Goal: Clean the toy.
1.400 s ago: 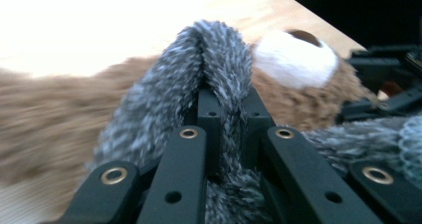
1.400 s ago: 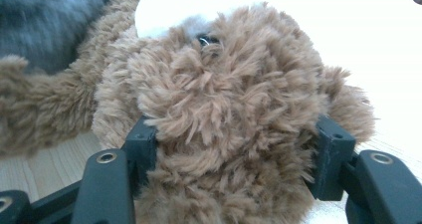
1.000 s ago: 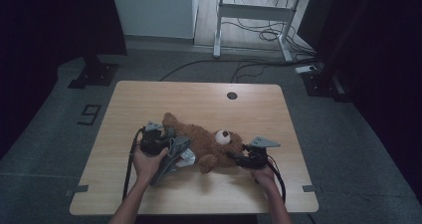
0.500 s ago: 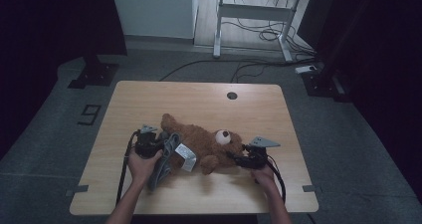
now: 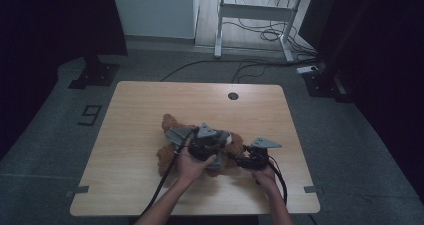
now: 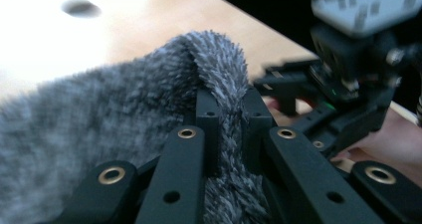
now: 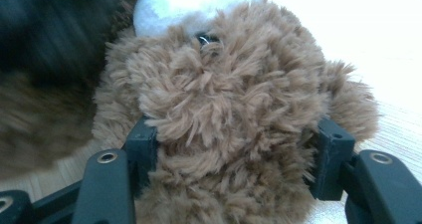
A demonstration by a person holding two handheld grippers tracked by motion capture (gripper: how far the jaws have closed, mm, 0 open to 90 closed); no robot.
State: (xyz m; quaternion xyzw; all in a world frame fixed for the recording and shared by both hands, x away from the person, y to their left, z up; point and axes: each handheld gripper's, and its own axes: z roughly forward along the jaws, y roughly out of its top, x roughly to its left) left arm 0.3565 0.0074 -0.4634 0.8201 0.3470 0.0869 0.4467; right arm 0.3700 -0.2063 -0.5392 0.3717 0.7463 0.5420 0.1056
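Note:
A brown teddy bear (image 5: pixel 167 157) lies in the front middle of the wooden table (image 5: pixel 150 100). My left gripper (image 5: pixel 220 145) reaches over the bear's body toward its head. In the left gripper view it (image 6: pixel 226 119) is shut on a fold of grey fuzzy cloth (image 6: pixel 99 114), pinched between the two jaws. My right gripper (image 5: pixel 239 158) comes in from the right. In the right gripper view it (image 7: pixel 236 154) holds the bear's head (image 7: pixel 224 99) between its wide-set jaws, with the white muzzle (image 7: pixel 199 5) above.
A round cable hole (image 5: pixel 233 96) sits near the table's far edge. Bare tabletop spreads to the left and behind the bear. Beyond the table, on the floor, stand a desk frame (image 5: pixel 250 20) and loose cables (image 5: pixel 260 35). The right gripper's body (image 6: pixel 348 84) looms close in the left gripper view.
My left gripper has moved right, from the bear's left side across its body toward the head, with the grey cloth in it. The right gripper has stayed on the head.

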